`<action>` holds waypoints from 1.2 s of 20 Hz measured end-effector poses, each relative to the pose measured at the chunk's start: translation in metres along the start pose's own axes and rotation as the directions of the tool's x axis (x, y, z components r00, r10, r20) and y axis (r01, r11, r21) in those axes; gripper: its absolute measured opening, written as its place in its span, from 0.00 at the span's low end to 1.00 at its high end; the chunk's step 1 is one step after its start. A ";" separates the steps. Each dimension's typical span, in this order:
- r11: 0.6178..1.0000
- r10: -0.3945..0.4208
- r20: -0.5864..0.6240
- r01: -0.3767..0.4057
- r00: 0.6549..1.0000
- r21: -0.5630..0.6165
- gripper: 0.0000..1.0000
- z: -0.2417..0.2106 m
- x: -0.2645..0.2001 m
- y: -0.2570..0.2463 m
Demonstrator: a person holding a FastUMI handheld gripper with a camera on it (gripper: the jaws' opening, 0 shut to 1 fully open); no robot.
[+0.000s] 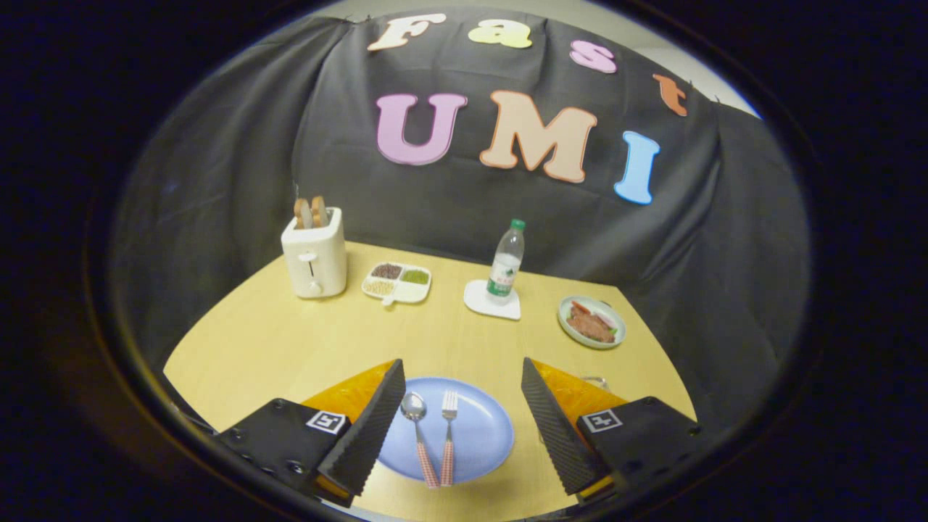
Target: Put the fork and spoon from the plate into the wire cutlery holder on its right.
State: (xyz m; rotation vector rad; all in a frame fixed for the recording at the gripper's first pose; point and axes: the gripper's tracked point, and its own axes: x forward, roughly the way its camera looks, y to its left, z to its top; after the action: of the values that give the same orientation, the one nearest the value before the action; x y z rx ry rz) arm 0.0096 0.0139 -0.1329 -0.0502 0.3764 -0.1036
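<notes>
A blue plate (482, 428) lies on the yellow table between my two fingers. On it rest a spoon (417, 428) and, just right of it, a fork (448, 435), both with red-checked handles pointing toward me. My gripper (462, 377) hangs above the plate, open wide, with nothing between its ridged black pads (377, 428). A thin wire loop of the cutlery holder (596, 380) peeks out just behind the right finger; most of it is hidden by that finger.
At the back of the table stand a white toaster (314, 261) with bread, a divided snack dish (397, 283), a water bottle (506, 262) on a white coaster, and a small plate of food (591, 322) at the right.
</notes>
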 end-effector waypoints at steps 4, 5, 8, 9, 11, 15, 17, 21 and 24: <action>0.999 -0.029 -0.098 0.027 0.995 -0.021 1.00 -0.044 0.020 -0.003; 0.999 -0.032 -0.116 0.032 0.993 -0.006 1.00 -0.055 0.026 -0.003; 0.998 -0.037 -0.179 0.045 0.983 0.044 1.00 -0.085 0.037 -0.004; 0.997 -0.039 -0.194 0.050 0.980 0.055 1.00 -0.094 0.042 -0.006; 0.997 -0.036 -0.221 0.051 0.975 0.063 1.00 -0.109 0.048 -0.007; 0.998 -0.024 -0.274 0.041 0.961 0.057 0.99 -0.132 0.057 -0.007; 0.998 -0.008 -0.317 0.027 0.948 0.053 0.99 -0.145 0.061 -0.005; 0.998 0.033 -0.362 -0.010 0.932 0.066 0.98 -0.154 0.063 0.001; 0.997 0.043 -0.398 -0.015 0.916 0.074 0.90 -0.160 0.062 0.000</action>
State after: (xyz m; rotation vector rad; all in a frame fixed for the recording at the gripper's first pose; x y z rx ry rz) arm 0.0075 0.0023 -0.3036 0.0471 0.7834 -0.0973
